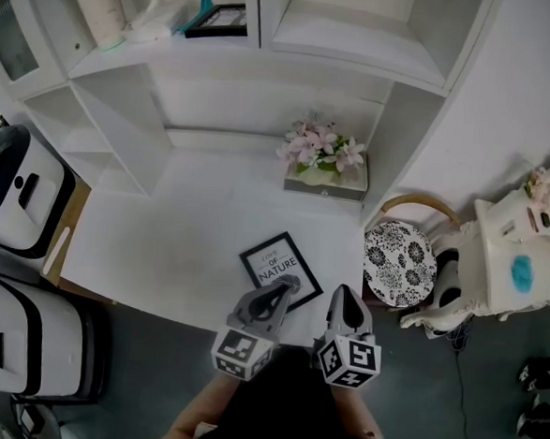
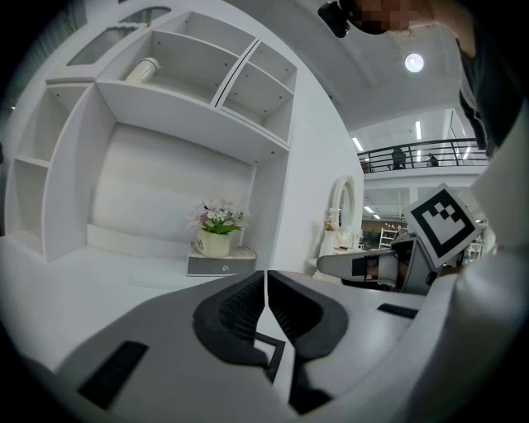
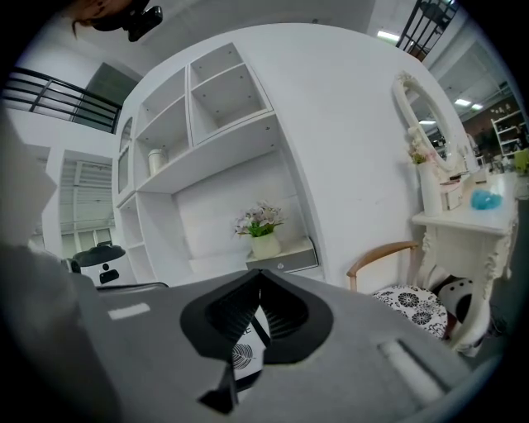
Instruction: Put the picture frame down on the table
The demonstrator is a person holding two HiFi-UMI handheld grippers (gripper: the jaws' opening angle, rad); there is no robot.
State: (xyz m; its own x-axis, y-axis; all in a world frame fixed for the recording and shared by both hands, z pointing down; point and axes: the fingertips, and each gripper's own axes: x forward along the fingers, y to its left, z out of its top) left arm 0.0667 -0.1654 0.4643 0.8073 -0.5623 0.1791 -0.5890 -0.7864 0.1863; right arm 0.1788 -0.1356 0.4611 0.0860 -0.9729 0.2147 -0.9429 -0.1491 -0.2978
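Closest in, held low before the person's dark top, the left gripper (image 1: 287, 285) and the right gripper (image 1: 343, 296) both pointed out over the near edge of the white tabletop (image 1: 179, 245). Each had its jaws pressed together with nothing between them — both empty. The picture frame (image 1: 279, 264) lay flat on the tabletop, face up and turned cornerwise. Its near corner sat just under the left gripper's tip, and the right gripper was just beside its right-hand edge. Whether either tip touched it, I couldn't tell. Well behind it stood a pot of pink flowers (image 1: 322, 151) on a small box.

To my eye the putting-down looked done, so what mattered was leaving cleanly. Both tips should lift a little before drawing back — a dragged jaw could catch that near corner and skew the frame or nudge it toward the edge.
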